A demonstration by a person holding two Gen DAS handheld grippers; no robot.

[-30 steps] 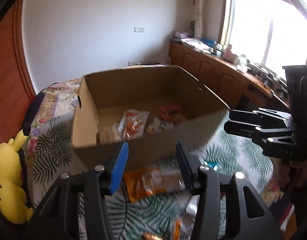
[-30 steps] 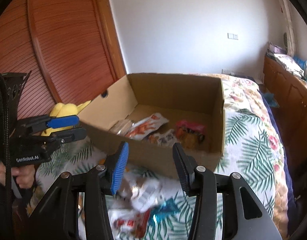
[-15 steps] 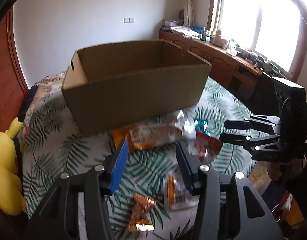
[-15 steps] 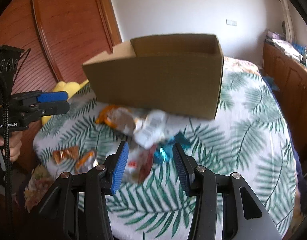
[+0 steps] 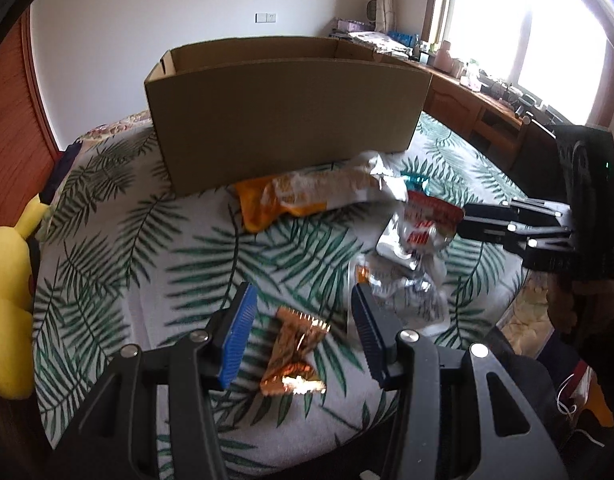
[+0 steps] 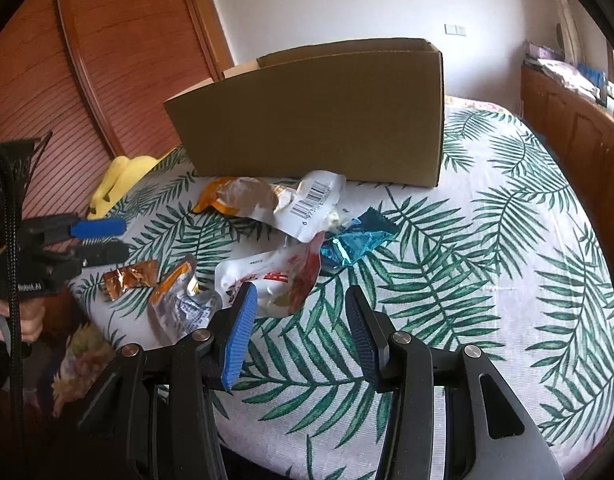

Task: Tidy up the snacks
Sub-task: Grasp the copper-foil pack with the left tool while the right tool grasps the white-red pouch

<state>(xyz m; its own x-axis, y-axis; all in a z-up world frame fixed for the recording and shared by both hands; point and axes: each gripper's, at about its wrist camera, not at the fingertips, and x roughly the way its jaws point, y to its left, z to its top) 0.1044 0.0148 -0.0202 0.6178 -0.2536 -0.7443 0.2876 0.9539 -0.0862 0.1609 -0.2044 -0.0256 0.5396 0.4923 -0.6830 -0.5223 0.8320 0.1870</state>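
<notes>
A brown cardboard box (image 5: 283,116) (image 6: 327,112) stands on the palm-leaf bedspread; its inside is hidden. Several snack packs lie loose in front of it. My left gripper (image 5: 303,332) is open and empty, low over a small copper foil pack (image 5: 295,352) (image 6: 129,278) that lies between its fingers. My right gripper (image 6: 301,326) is open and empty just short of a white and red pack (image 6: 275,280) (image 5: 423,228). An orange and white bag (image 5: 311,196) (image 6: 247,196), a blue foil pack (image 6: 353,244) and a silver and orange pouch (image 6: 179,300) (image 5: 399,296) lie nearby.
A yellow plush toy (image 5: 7,280) (image 6: 123,180) lies at the bed's left edge. A wooden sliding door (image 6: 87,80) is behind it. A wooden cabinet (image 5: 475,108) under the window runs along the right side.
Both grippers have dropped low and pulled back from the box toward the loose packs. The box's inside has gone out of view. The left gripper now straddles the copper pack.
</notes>
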